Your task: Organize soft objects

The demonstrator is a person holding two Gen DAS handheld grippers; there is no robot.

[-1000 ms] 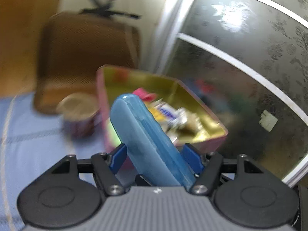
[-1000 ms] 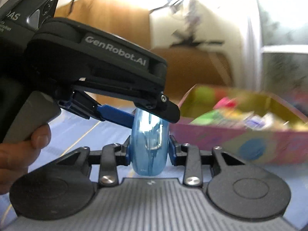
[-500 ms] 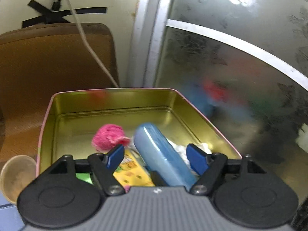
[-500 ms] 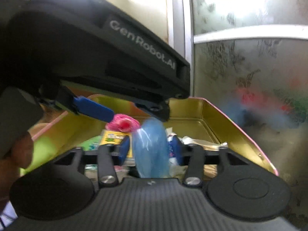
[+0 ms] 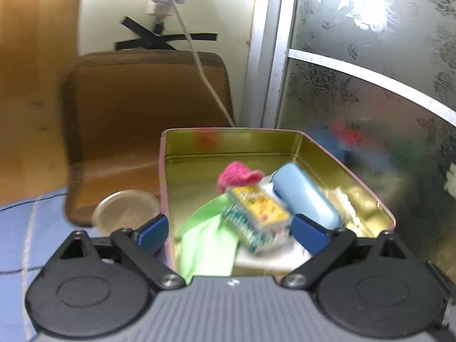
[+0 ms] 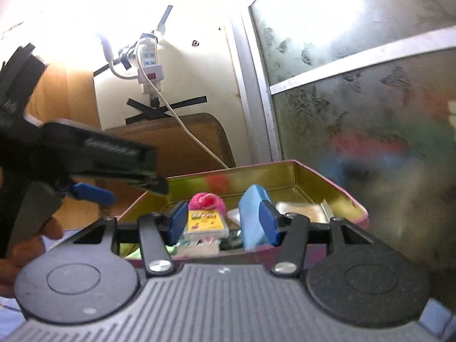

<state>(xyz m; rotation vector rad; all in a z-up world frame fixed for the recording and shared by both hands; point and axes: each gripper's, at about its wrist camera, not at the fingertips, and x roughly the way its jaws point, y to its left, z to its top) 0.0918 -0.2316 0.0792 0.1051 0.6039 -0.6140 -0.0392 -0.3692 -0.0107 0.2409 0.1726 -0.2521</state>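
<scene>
The blue soft pouch (image 5: 306,196) lies inside the gold-lined tin (image 5: 228,139), toward its right wall, beside a yellow packet (image 5: 259,206) and a pink pompom (image 5: 236,172). The left gripper (image 5: 229,229) stands wide; its jaws have just been opening and grip nothing. The right gripper (image 6: 223,222) is partly spread at the tin's near edge, pads clear of the pouch. A cup (image 5: 125,212) stands outside the left wall.

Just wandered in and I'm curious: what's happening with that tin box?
A person holds a two-fingered tool in each hand over a gold-lined pink tin box. The soft light-blue pouch lies inside it, beside a pink fluffy ball and a yellow packet. The left gripper has just been opening and now stands wide and empty; the right gripper is open too.
</scene>
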